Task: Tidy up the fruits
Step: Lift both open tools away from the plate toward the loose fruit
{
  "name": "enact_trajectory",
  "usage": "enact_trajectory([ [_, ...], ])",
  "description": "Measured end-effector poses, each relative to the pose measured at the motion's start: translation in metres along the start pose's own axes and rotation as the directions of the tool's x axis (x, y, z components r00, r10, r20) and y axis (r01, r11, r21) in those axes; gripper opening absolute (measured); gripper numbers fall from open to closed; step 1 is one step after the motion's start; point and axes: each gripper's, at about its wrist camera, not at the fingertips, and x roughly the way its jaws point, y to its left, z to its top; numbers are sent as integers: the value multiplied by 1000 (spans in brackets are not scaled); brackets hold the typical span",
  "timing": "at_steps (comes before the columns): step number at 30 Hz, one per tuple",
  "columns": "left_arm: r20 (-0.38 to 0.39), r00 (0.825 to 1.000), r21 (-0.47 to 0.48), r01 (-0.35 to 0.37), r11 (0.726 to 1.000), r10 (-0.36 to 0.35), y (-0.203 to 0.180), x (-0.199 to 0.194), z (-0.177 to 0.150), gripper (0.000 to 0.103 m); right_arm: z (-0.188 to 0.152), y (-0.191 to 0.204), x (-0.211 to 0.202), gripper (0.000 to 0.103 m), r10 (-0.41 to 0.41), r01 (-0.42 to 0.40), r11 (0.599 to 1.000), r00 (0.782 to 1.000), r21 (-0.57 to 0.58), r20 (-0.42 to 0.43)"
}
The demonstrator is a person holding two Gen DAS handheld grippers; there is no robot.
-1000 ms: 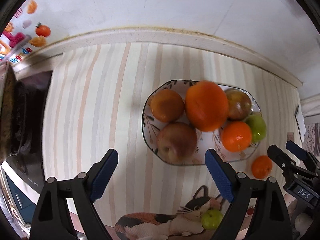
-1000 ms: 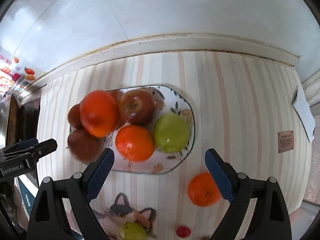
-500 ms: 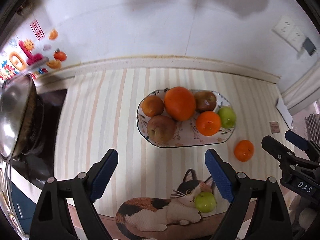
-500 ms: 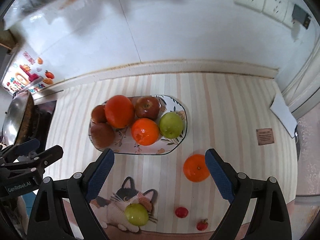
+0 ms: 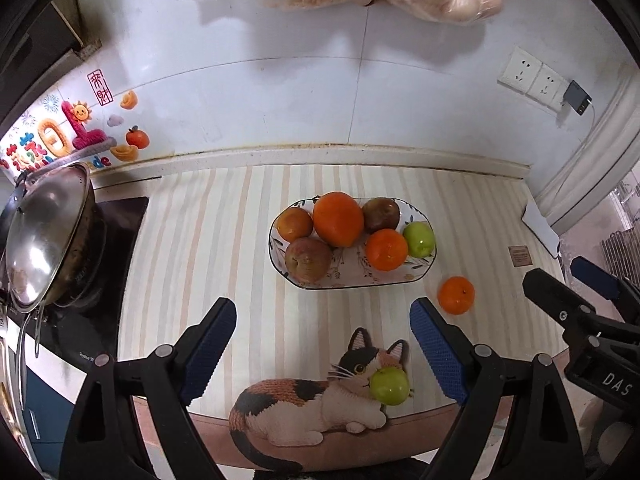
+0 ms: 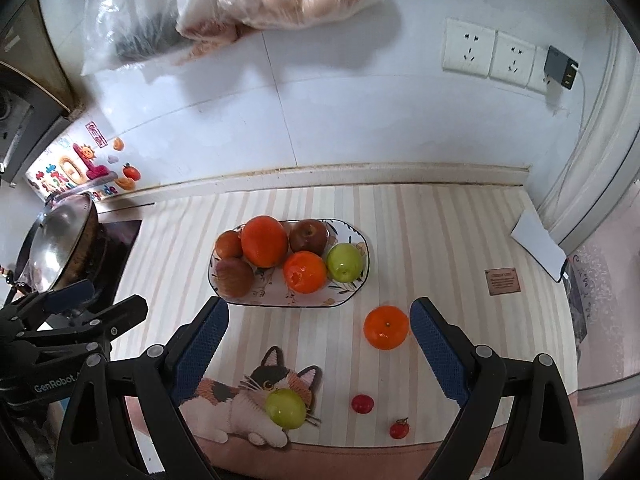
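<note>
**Claws empty, fruit still loose**

Left claw (image 5: 322, 344) and right claw (image 6: 318, 342) both gape wide, holding nothing, above the tabletop (image 6: 440, 240). Plate (image 6: 348, 298) holds six fruits. Loose orange (image 6: 386, 327) lies just beside it; green apple (image 6: 285, 408) nearer. Suggest: straddle orange squarely, close gently.

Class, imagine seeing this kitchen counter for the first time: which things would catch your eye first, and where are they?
The oval plate piled with fruit at the middle of the striped mat, a big orange on top. Nearer, a green apple sits on the printed cat's face, with a loose orange right of it.
</note>
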Motion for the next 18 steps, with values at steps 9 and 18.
enact_trajectory([
  [9,14,1000,-12,26,1000,-25,-6,-22,-14,89,-10,0,-27,94,17,-18,1000,999,9,31],
  [18,-29,999,-8,25,1000,-26,-14,-4,-22,89,-15,-20,-13,94,52,-51,995,999,82,-10],
])
